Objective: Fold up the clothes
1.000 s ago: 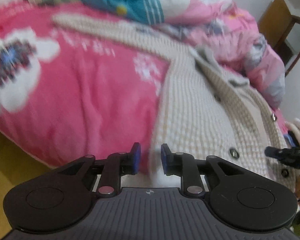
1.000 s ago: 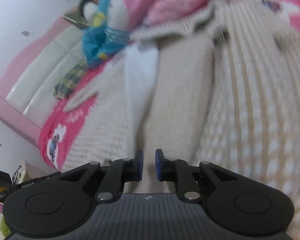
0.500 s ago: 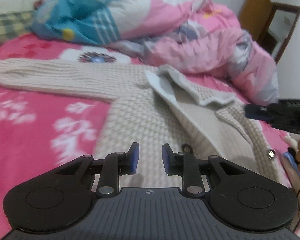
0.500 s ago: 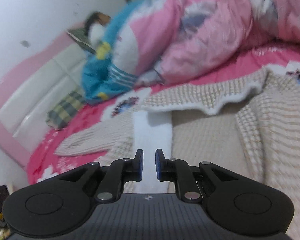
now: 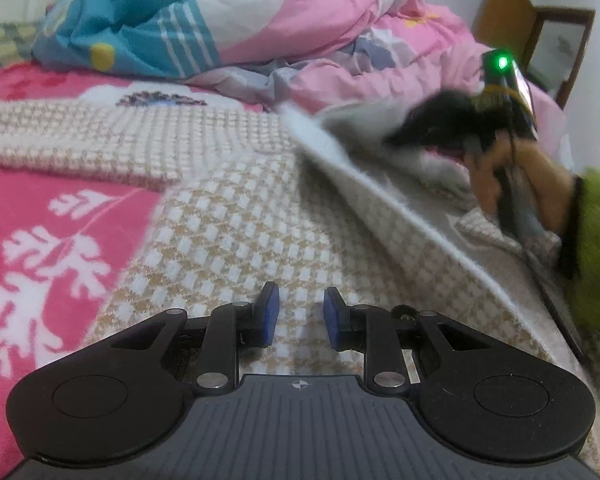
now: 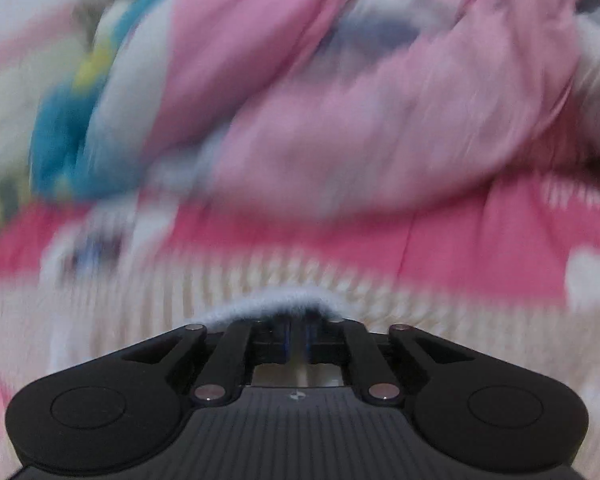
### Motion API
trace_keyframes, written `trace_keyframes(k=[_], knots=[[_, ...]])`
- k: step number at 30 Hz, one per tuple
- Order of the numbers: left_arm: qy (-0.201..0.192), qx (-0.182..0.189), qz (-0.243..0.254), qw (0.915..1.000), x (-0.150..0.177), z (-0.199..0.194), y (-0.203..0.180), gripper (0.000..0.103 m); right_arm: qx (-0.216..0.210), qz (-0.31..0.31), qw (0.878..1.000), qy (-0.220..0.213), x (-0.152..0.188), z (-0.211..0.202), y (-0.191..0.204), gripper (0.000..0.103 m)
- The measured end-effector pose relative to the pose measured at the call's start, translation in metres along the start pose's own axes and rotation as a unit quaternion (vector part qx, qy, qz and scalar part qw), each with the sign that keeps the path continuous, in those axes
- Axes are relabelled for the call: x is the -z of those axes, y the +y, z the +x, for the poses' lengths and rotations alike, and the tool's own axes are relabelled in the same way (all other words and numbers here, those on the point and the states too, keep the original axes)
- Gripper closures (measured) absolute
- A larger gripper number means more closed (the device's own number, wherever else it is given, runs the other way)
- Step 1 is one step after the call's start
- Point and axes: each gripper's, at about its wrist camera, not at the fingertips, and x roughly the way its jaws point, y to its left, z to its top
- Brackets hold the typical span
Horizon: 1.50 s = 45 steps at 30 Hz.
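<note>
A beige checked knit cardigan point(image 5: 236, 216) lies spread on a pink bed, one sleeve point(image 5: 100, 140) stretched to the left. My left gripper point(image 5: 298, 316) is open and empty, low over the cardigan's body. My right gripper point(image 6: 296, 338) is shut on the cardigan's white-lined edge point(image 6: 268, 302), which bunches over the fingers. In the left wrist view the right gripper point(image 5: 452, 120) shows blurred at the upper right, lifting that front panel point(image 5: 380, 184) at the collar.
A pink flowered blanket point(image 5: 52, 240) covers the bed. A crumpled pink, white and blue quilt point(image 5: 260, 32) is heaped behind the cardigan. A wooden nightstand point(image 5: 532, 28) stands at the far right. The right wrist view is motion-blurred.
My right gripper has moved forward to the cardigan's collar edge and shut on it. My left gripper has dropped lower over the cardigan and stays open.
</note>
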Motion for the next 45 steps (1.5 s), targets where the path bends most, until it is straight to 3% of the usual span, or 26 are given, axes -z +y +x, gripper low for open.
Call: trace_keyframes(k=[2, 4, 6, 7, 10, 15, 19, 24, 28, 31, 32, 33, 37, 39, 42, 45], knots=[[-0.002, -0.003, 0.008, 1.0000, 0.001, 0.000, -0.003, 0.079, 0.015, 0.036, 0.999, -0.021, -0.023, 0.017, -0.024, 0.100], [-0.004, -0.006, 0.014, 0.9999, 0.002, 0.001, -0.006, 0.079, 0.024, 0.097, 0.995, 0.003, -0.034, 0.036, -0.050, 0.099], [-0.003, -0.002, 0.009, 1.0000, 0.001, 0.001, -0.005, 0.079, 0.028, 0.169, 0.984, 0.044, -0.037, 0.050, -0.074, 0.091], [-0.003, 0.000, 0.006, 1.0000, 0.001, 0.000, -0.004, 0.079, 0.024, 0.202, 0.977, 0.058, -0.036, 0.047, -0.084, 0.077], [-0.004, 0.002, 0.003, 1.0000, 0.001, 0.000, -0.003, 0.079, 0.010, 0.273, 0.958, 0.086, -0.034, 0.028, -0.106, 0.075], [-0.005, 0.000, 0.003, 1.0000, 0.002, 0.000, -0.003, 0.079, 0.003, 0.184, 0.977, 0.109, -0.039, -0.037, -0.082, 0.074], [-0.006, 0.002, 0.000, 1.0000, 0.002, -0.002, -0.002, 0.079, -0.034, 0.096, 0.984, 0.149, -0.025, -0.054, -0.030, 0.074], [-0.007, 0.012, -0.012, 0.9998, 0.001, -0.004, 0.004, 0.078, -0.066, 0.029, 0.983, 0.171, -0.012, -0.027, 0.032, 0.075], [-0.007, 0.019, -0.020, 0.9996, -0.001, -0.005, 0.008, 0.078, -0.079, -0.018, 0.984, 0.159, -0.008, 0.004, 0.059, 0.075], [-0.008, 0.025, -0.028, 0.9993, -0.002, -0.006, 0.012, 0.078, -0.025, -0.075, 0.982, 0.170, 0.011, 0.039, 0.055, 0.083], [-0.008, 0.026, -0.031, 0.9992, -0.002, -0.007, 0.014, 0.078, 0.004, -0.089, 0.979, 0.186, 0.021, 0.052, 0.046, 0.099], [-0.009, 0.024, -0.033, 0.9991, -0.003, -0.008, 0.014, 0.078, 0.003, -0.076, 0.980, 0.183, 0.026, 0.055, 0.035, 0.103], [-0.009, 0.024, -0.043, 0.9988, -0.004, -0.010, 0.018, 0.078, -0.011, 0.018, 0.985, 0.174, 0.021, 0.041, 0.009, 0.103], [-0.009, 0.023, -0.044, 0.9987, -0.004, -0.010, 0.018, 0.078, -0.017, -0.004, 0.987, 0.161, 0.016, 0.030, 0.024, 0.098], [-0.013, 0.014, -0.043, 0.9989, -0.004, -0.012, 0.017, 0.078, -0.069, -0.039, 0.986, 0.150, 0.009, 0.030, 0.056, 0.098], [-0.014, 0.013, -0.046, 0.9988, -0.005, -0.011, 0.018, 0.078, -0.030, -0.066, 0.982, 0.173, 0.016, 0.074, 0.074, 0.099]])
